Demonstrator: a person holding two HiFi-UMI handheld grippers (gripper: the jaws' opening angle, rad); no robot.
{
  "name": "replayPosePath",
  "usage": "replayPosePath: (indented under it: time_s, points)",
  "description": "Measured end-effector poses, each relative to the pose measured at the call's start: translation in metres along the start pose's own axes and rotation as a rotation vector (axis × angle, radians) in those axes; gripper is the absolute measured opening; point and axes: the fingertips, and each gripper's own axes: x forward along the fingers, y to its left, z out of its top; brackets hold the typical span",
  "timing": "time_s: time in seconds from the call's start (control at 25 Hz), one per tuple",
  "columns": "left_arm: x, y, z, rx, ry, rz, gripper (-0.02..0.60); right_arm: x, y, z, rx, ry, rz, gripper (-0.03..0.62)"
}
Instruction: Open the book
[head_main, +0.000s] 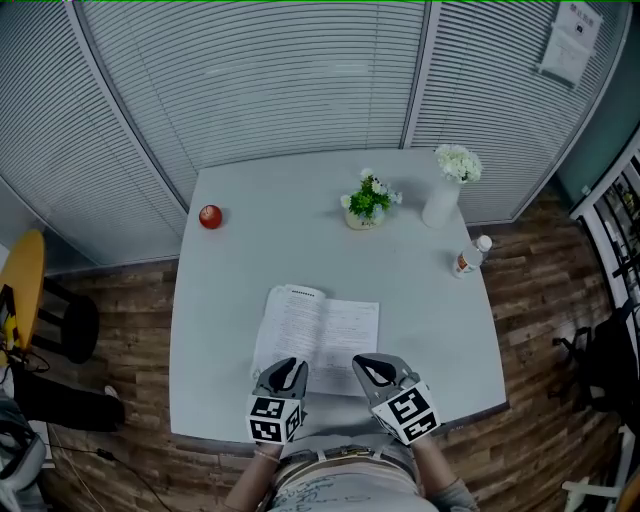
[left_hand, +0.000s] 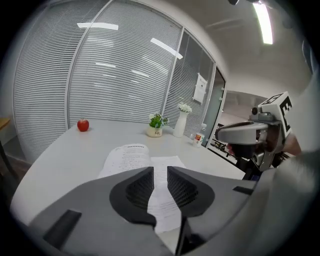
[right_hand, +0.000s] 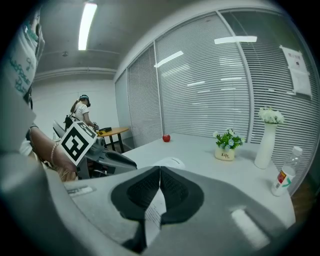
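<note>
- Book-opening looks done in the head view: the white-paged book with printed text (head_main: 318, 328) lies spread flat near the front edge of the pale grey surface (head_main: 240, 270), left pages curling up slightly. The left gripper (head_main: 287, 367) and right gripper (head_main: 377, 368) sit at the book's near edge. Judging by this, the next move calls only for drawing both clear without dragging a page shut.
- Left gripper view: the left gripper (left_hand: 160, 171) has its jaws a narrow gap apart, roughly half open. Nothing lies between the pads; the open book (left_hand: 131, 157) shows through the gap, below and beyond it on the surface.
- Right gripper view: the right gripper (right_hand: 159, 171) has its jaws closed, tips meeting. No page looks pinched at the tips; a strip of printed page (right_hand: 155, 212) shows lower in the gap, seemingly behind it, and whether it touches I cannot tell.
</note>
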Motion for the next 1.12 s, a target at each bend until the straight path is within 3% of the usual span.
replayPosePath:
  time_s: [0.36,0.76,1.12]
  points:
    - [0.000,-0.031,0.006,-0.051,-0.047,-0.016,0.000,-0.005,0.001,-0.004,-0.027,0.001,0.045,0.005]
    - [0.004,-0.066,0.006,-0.088,-0.037,-0.117,-0.002,-0.006,0.011,-0.005,-0.063,-0.003,0.090,0.003]
    - [0.004,-0.089,0.024,-0.074,-0.081,-0.140,-0.002,-0.013,0.010,-0.003,-0.049,-0.049,0.121,0.003]
